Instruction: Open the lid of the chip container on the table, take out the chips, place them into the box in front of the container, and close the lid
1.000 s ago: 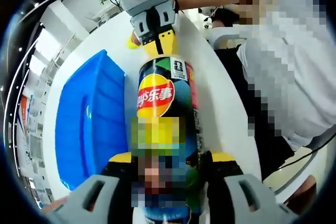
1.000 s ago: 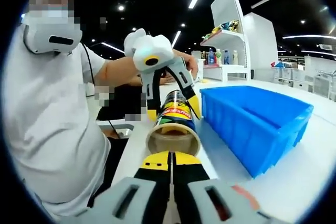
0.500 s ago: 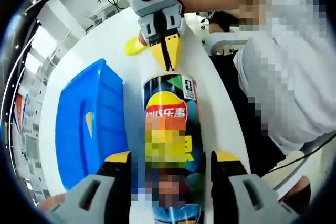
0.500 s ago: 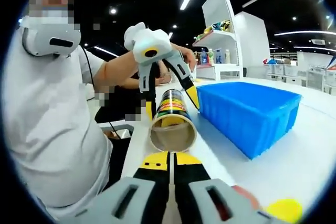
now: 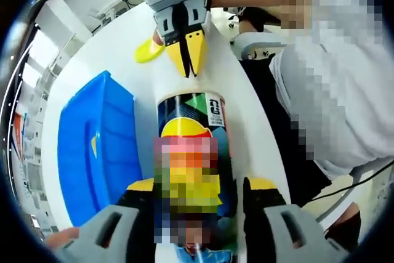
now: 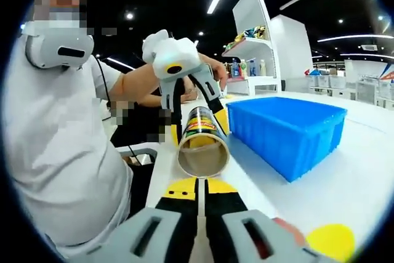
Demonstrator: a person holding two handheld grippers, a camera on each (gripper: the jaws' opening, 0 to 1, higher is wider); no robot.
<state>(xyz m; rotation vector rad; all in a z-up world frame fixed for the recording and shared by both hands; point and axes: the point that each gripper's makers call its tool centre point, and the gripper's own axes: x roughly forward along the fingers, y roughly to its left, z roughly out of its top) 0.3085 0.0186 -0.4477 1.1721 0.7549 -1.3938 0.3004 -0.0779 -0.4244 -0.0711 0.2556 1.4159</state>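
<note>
My left gripper (image 5: 196,204) clamps the dark cylindrical chip can (image 5: 192,146), lying on its side on the white surface (image 5: 240,103). The can's open mouth (image 6: 202,159) faces my right gripper (image 6: 198,190), whose jaws are pressed together on nothing, just short of it. The round yellow plastic lid (image 6: 330,240) lies on the surface beside my right gripper. The blue plastic box (image 6: 286,129) sits alongside the can.

The left gripper view looks close along the chip container (image 5: 194,146) toward its mouth; the right gripper view faces that mouth, both sharing the blue box (image 6: 286,130).
</note>
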